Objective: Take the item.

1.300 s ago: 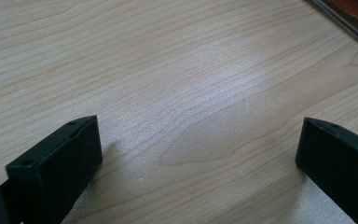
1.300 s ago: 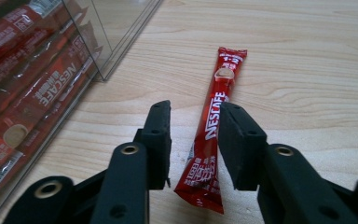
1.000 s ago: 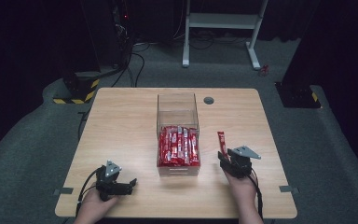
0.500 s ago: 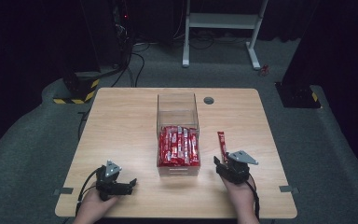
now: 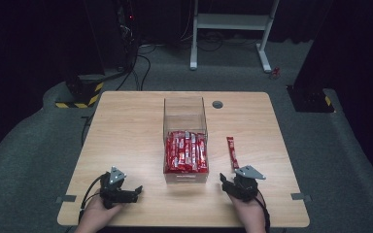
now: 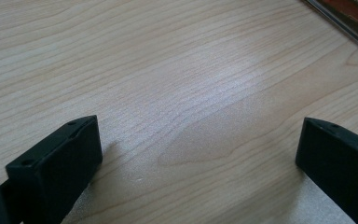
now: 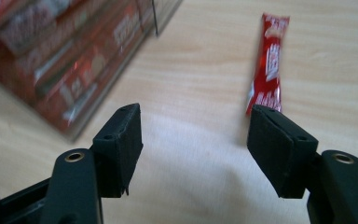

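Red wrapper with white print marks the single sachet (image 5: 232, 152), a long slim packet lying flat on the desk (image 5: 126, 131) to the right of the clear box (image 5: 184, 114), apart from its wall. The right gripper (image 5: 227, 181) sits just below it near the desk's front edge; its jaws have just been opening and stand apart with bare wood between them, the sachet beyond the tip of one jaw. The left gripper (image 5: 135, 191) rests at the front left, well apart from the sachet, jaws spread wide over bare desk. The box holds a packed layer of like red sachets (image 5: 186, 151) in its near half. A small grey grommet (image 5: 217, 104) sits behind the box. Between the right gripper and the loose sachet the desk is bare. The right gripper view shows the sachet's (image 7: 269, 63) white lettering and crimped end, which the high view blurs; the left gripper view catches the box's corner (image 6: 349, 18) at its top edge.
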A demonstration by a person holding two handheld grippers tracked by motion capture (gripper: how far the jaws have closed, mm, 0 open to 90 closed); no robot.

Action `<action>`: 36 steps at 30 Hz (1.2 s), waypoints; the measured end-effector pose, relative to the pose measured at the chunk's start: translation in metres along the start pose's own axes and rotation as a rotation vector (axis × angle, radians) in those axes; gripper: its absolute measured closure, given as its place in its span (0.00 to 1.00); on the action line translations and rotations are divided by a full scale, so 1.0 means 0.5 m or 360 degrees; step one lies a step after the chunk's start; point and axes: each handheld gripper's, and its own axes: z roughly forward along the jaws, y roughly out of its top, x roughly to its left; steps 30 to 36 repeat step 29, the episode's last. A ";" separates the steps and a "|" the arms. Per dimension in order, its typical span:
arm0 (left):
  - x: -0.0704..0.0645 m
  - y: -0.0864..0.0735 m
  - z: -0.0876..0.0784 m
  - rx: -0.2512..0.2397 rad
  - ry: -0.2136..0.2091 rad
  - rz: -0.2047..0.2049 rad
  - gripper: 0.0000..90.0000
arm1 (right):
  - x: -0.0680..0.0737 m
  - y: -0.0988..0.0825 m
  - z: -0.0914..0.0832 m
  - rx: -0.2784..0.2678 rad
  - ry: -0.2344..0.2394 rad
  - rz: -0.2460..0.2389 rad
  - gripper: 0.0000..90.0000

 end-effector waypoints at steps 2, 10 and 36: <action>0.000 0.000 0.000 0.0001 0.0000 0.0001 0.01 | 0.006 -0.009 -0.001 0.0035 0.0005 -0.0016 0.37; -0.002 0.000 0.000 0.0004 0.0004 0.0009 0.01 | 0.042 -0.023 0.008 0.0154 0.0019 -0.0148 0.32; -0.001 0.001 0.001 0.0003 0.0003 0.0024 0.01 | 0.054 -0.006 0.034 0.0211 0.0045 -0.0135 0.14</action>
